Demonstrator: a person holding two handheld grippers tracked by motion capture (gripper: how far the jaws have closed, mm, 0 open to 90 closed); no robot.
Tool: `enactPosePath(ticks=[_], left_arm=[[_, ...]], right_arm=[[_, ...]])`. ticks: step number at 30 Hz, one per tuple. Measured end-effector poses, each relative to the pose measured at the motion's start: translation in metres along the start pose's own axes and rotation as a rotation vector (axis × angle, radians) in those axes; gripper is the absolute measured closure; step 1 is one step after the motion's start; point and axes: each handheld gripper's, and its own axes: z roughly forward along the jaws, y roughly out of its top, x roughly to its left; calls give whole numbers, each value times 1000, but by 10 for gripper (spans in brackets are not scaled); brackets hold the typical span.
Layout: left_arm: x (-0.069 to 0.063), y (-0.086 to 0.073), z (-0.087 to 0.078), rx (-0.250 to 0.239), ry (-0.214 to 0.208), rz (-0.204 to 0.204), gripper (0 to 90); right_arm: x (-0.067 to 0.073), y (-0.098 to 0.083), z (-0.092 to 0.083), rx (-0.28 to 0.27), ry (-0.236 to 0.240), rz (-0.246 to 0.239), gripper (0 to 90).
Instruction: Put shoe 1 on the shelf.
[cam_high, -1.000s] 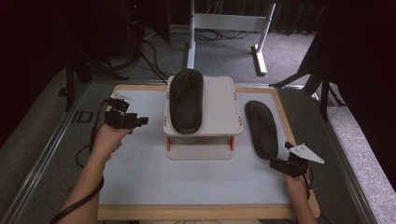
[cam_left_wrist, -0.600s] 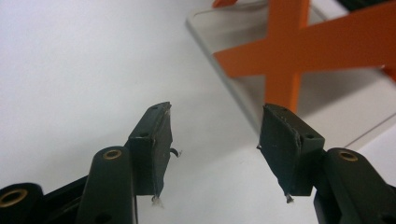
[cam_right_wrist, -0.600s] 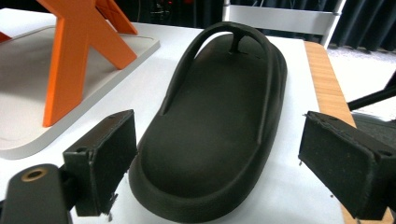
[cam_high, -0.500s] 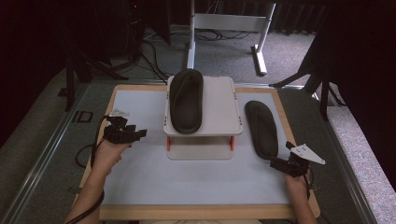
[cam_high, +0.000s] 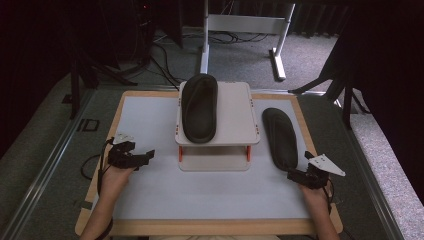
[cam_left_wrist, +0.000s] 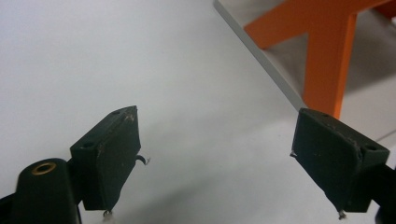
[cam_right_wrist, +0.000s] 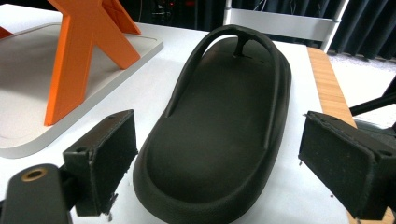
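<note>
The right gripper (cam_high: 296, 176) sits just short of the heel of the sandal (cam_high: 280, 137) lying flat on the mat (cam_high: 150, 200), beside the rack (cam_high: 235, 115); in the right gripper view its jaws stand wide open, one to each side of the heel, holding nothing, with the sandal (cam_right_wrist: 219, 126) stretching away ahead of the fingers (cam_right_wrist: 105, 158) toward its toe post. The left gripper (cam_high: 142, 156) is well apart from it, also wide open and empty, its fingers (cam_left_wrist: 112, 154) over bare mat with an orange leg (cam_left_wrist: 327, 56) of the rack ahead and to the side. A second sandal (cam_high: 199, 107) already lies on top of the rack. The likely next step is to close on the heel and lift this one up beside it. The risks, as I judge them: the sole is thick and soft with a rounded rim, so a pinch across the heel alone could let the long toe end sag or swing, and the sandal might twist out of the pads. If the fingers come down too steeply they may press on the sole or scrape the mat instead of straddling it. Carried low, the toe could catch the rack's edge or nudge the sandal already there.
</note>
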Motion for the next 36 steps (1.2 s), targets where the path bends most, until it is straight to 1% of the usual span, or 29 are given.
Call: enactPosePath(ticks=[2, 3, 5, 6, 8, 9, 11, 12, 14, 16, 18, 19, 21, 23, 24, 25, 27, 28, 30, 32, 33, 34, 35, 36], left_arm=[[2, -4, -2, -21, 17, -12, 147], [3, -7, -4, -46, 37, -18, 125], [6, -11, -7, -75, 57, -35, 115], [7, -14, -9, -95, 77, -38, 84], [9, -17, -10, -114, 97, -39, 70], [10, -19, -10, -134, 88, -38, 70], [9, -24, -11, -160, 138, -14, 71], [10, -27, -11, -168, 145, -13, 71], [11, -31, -11, -188, 153, -27, 71], [13, -35, -11, -201, 156, -30, 71], [13, -39, -12, -237, 176, -28, 71], [14, -41, -13, -252, 172, -29, 71], [13, -46, -14, -301, 201, -23, 71], [14, -51, -14, -329, 192, -16, 71], [15, -55, -14, -340, 202, -15, 70], [15, -56, -13, -335, 213, -19, 70], [17, -58, -12, -335, 219, -34, 65], [16, -58, -14, -357, 248, -30, 34], [16, -59, -15, -361, 253, -27, 35], [17, -61, -14, -354, 250, -34, 34], [16, -62, -15, -356, 256, -28, 34], [16, -63, -16, -361, 247, -23, 34], [15, -64, -16, -359, 248, -19, 34], [15, -65, -16, -359, 243, -18, 33]], right_arm=[[0, 0, 0, 0, 2, -1, 108], [0, 0, 0, 2, 4, 1, 108], [-1, 0, 0, 1, 5, 8, 108], [-1, 0, 0, 2, 9, 9, 108], [-1, 0, 0, 0, 9, 6, 107], [-1, 0, 0, 0, 9, 6, 107], [0, 0, 1, 4, 10, 0, 108], [1, 0, 2, 7, 1, -4, 108], [1, 0, 2, 8, 5, -5, 108], [0, 0, 2, 9, 3, -6, 108], [0, 0, 2, 10, 11, 3, 108], [-1, 0, 2, 11, 7, 4, 108], [-3, 0, 2, 13, 12, 12, 108], [-5, 1, 2, 16, 14, 27, 108], [-6, 0, 3, 29, 13, 36, 108], [-6, 0, 3, 32, 11, 36, 108], [-6, 0, 3, 34, 12, 36, 108], [-6, 1, 3, 37, 7, 33, 108], [-7, 1, 2, 46, 5, 37, 108], [-9, 1, 2, 54, 8, 45, 108], [-9, 1, 2, 54, 8, 45, 108], [-10, 1, 1, 59, 8, 49, 108], [-11, 0, 0, 63, 3, 51, 109], [-14, 0, -1, 72, -1, 58, 124]])
